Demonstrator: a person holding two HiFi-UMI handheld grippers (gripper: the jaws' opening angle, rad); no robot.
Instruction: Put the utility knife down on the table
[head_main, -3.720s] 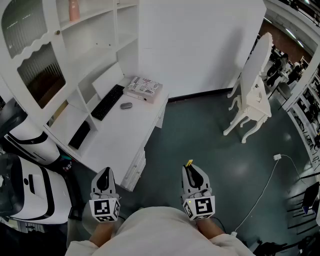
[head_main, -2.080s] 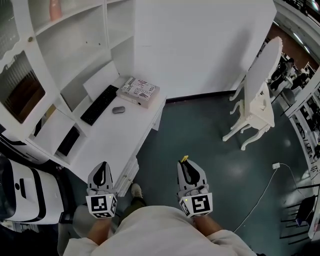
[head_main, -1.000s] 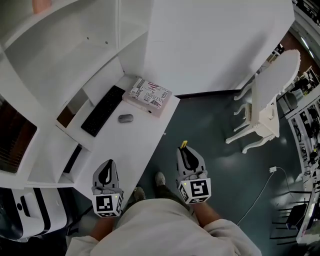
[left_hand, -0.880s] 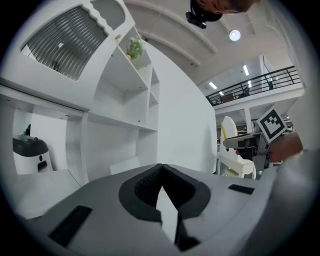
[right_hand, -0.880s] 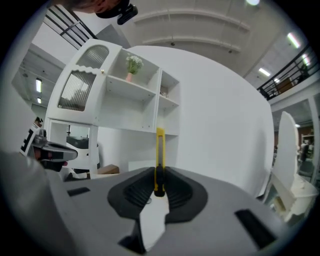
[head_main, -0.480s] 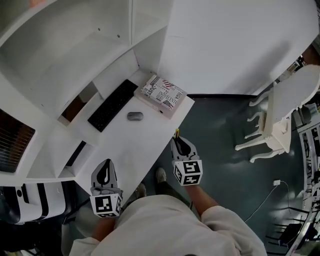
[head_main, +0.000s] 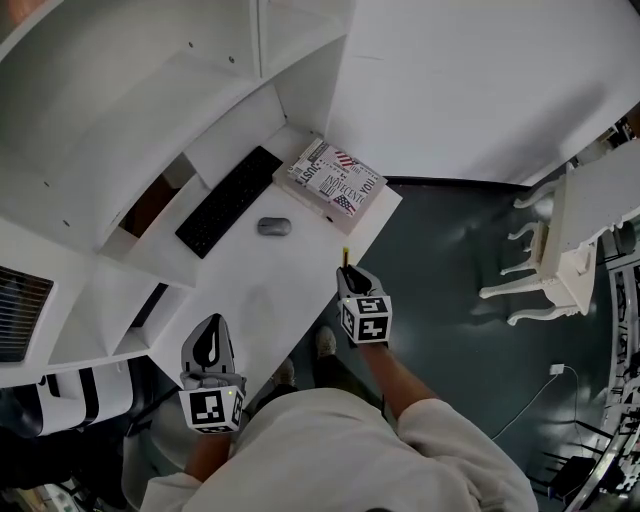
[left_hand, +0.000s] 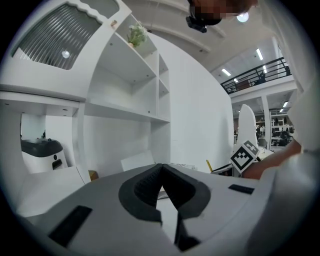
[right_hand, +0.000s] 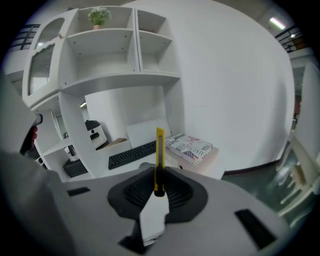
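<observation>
A yellow utility knife (right_hand: 159, 159) stands upright between the jaws of my right gripper (right_hand: 159, 187), which is shut on it. In the head view the right gripper (head_main: 350, 277) hovers over the right edge of the white desk (head_main: 270, 290), the knife's tip (head_main: 345, 256) pointing toward the back. My left gripper (head_main: 207, 345) hangs at the desk's near left corner, jaws together with nothing in them; in the left gripper view its jaws (left_hand: 161, 176) meet at the tips.
On the desk lie a black keyboard (head_main: 228, 200), a grey mouse (head_main: 273, 227) and a patterned box (head_main: 334, 181). White shelving (head_main: 130, 90) rises behind. A white chair (head_main: 570, 240) stands on the dark floor to the right. The person's shoe (head_main: 325, 341) shows below the desk.
The person has walked up to the desk. My right gripper has swung left and forward with the knife, from over the floor to over the desk's edge. The left gripper stayed low.
</observation>
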